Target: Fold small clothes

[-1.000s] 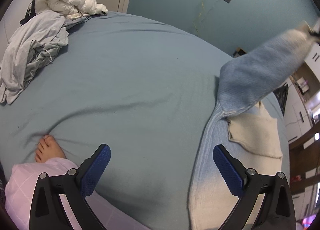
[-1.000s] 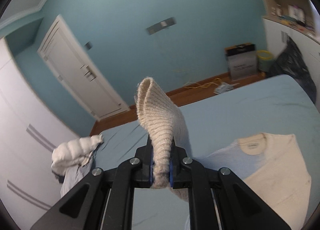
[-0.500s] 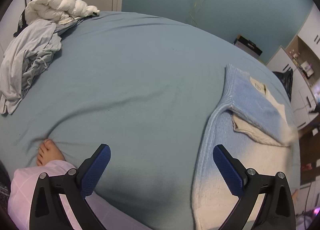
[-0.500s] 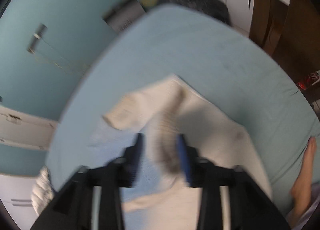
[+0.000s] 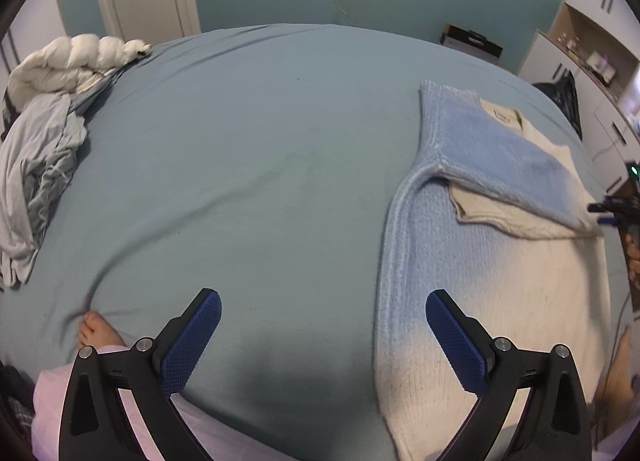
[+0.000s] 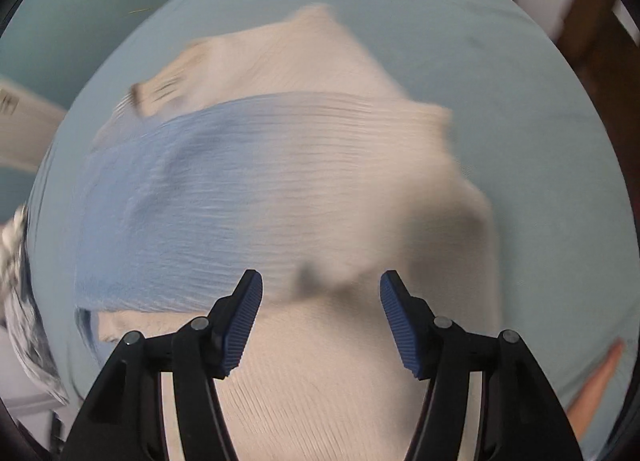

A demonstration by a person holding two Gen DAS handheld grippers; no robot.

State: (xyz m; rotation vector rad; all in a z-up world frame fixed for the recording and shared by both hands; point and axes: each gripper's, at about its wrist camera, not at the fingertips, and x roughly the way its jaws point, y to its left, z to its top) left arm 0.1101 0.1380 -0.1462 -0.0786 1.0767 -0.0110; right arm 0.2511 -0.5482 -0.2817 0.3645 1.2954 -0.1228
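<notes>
Bed (image 5: 248, 149): the blue sheet fills the ground ahead of your left claw (image 5: 323, 337) and serves as the folding surface. It is flat enough, with a few creases running toward the near left.

Sweater (image 5: 472, 285): a blue-to-cream knit lying flat on the bed, ahead and to the right of your left claw, its near hem running under that claw's right finger. It is spread out so the folds fall square.

Sleeve (image 5: 516, 165): laid across the chest, cuff end toward your right claw (image 5: 610, 213). I judge this a sleeve-in fold, already set down.

Clothes pile (image 5: 44, 141): grey garments and a white quilted piece, far left of the left claw and well apart from the sweater. Probably waiting their turn.

Left claw: spread wide, gripping nothing. Whether the right finger touches the knit, I cannot tell.

Right claw (image 6: 321, 319): fingers apart and empty, hanging over the folded sleeve (image 6: 224, 197). That view is blurred, so contact with the knit is uncertain.
</notes>
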